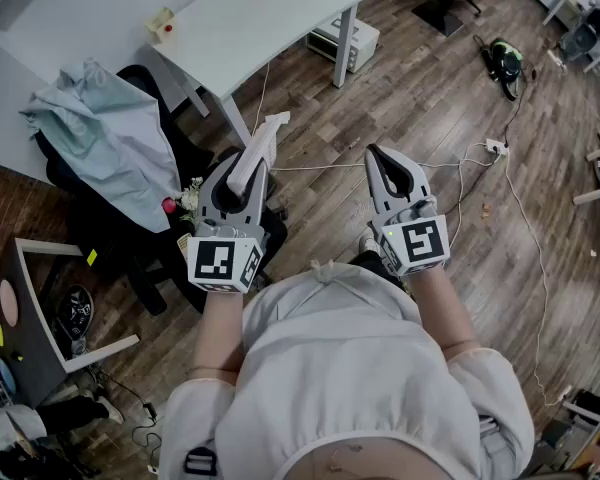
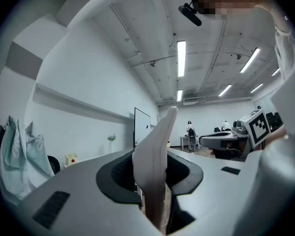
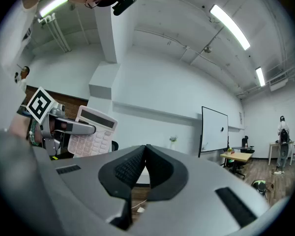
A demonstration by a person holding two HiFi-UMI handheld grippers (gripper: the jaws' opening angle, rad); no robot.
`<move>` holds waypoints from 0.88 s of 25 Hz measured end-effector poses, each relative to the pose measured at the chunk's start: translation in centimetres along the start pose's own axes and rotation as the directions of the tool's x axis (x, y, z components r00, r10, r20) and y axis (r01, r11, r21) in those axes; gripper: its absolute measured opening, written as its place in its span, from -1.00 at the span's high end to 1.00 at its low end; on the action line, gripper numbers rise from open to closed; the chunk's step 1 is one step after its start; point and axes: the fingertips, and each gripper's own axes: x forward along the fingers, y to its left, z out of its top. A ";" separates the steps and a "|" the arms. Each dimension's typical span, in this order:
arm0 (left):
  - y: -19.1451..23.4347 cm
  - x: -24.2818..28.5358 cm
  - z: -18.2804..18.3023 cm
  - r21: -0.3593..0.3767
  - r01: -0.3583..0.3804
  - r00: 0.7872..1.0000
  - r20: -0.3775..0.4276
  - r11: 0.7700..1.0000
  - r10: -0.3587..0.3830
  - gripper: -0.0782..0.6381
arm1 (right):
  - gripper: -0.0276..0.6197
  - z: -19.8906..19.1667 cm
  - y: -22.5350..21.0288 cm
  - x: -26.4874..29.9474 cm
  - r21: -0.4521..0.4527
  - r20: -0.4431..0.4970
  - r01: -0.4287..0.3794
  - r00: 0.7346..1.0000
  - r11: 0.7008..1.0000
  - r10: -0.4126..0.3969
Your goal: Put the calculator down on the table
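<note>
The pale flat plastic calculator (image 1: pixel 266 135) is pinched in my left gripper (image 1: pixel 248 166), held level toward twelve o'clock; my right gripper (image 1: pixel 379 158), at three o'clock, is pressed together.

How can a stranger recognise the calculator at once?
Find the white table at the head view's top. Just beneath it in the picture, the left gripper holds the calculator edgewise. Only it is a pale flat slab with keys.

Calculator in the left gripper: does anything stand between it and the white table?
Nothing visible does. The calculator, held in the left gripper, has only floor before the white table. The chair draped with cloth stands aside to the left.
</note>
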 end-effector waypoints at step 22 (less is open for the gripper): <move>1.3 3.6 -2.8 -0.068 0.002 0.999 -0.046 0.998 -0.005 0.41 | 0.90 -3.1 -2.8 3.0 0.021 -0.095 0.000 0.995 1.000 0.002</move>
